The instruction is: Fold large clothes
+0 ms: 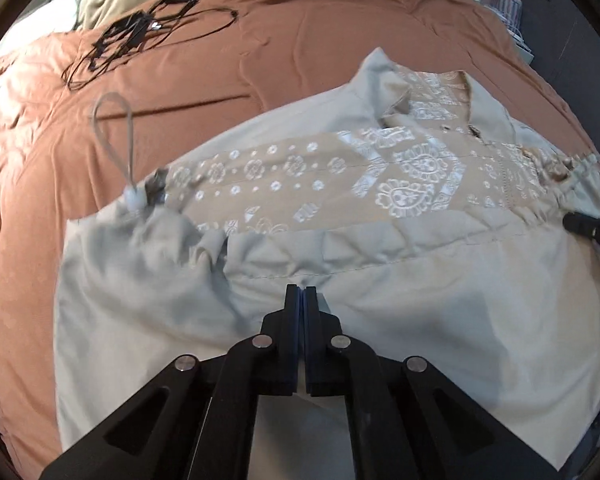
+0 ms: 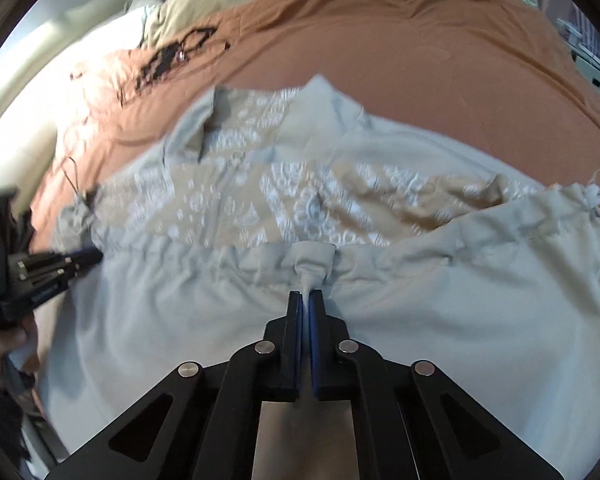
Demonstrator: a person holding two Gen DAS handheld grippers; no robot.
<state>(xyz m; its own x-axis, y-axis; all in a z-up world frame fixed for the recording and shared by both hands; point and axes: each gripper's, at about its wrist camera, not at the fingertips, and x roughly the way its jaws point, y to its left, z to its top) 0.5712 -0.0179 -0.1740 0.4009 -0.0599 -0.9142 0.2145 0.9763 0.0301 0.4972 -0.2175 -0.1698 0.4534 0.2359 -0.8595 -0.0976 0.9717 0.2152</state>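
Item: pale jacket (image 1: 380,320), spread on the bed (image 1: 260,60), gathered hem running crosswise just ahead of me. My left gripper (image 1: 301,292) and right gripper (image 2: 308,296) pinch that hem, fingers clamped.

The large pale grey-beige woven cloth jacket (image 1: 400,320) looks matt and softly creased, puckered along its gathered hem; its tan cloth lining (image 1: 340,184) carries a slightly shiny white paisley print. At ten o'clock from the lining hangs a smooth, translucent grey cord loop (image 1: 112,132) with a glossy white plastic toggle (image 1: 134,200). Underneath lies a matt, rumpled rust-orange cloth bedspread (image 1: 300,48). The left black matt plastic gripper (image 1: 301,292) bears polished round metal pins, as does the right black matt plastic gripper (image 2: 306,296).
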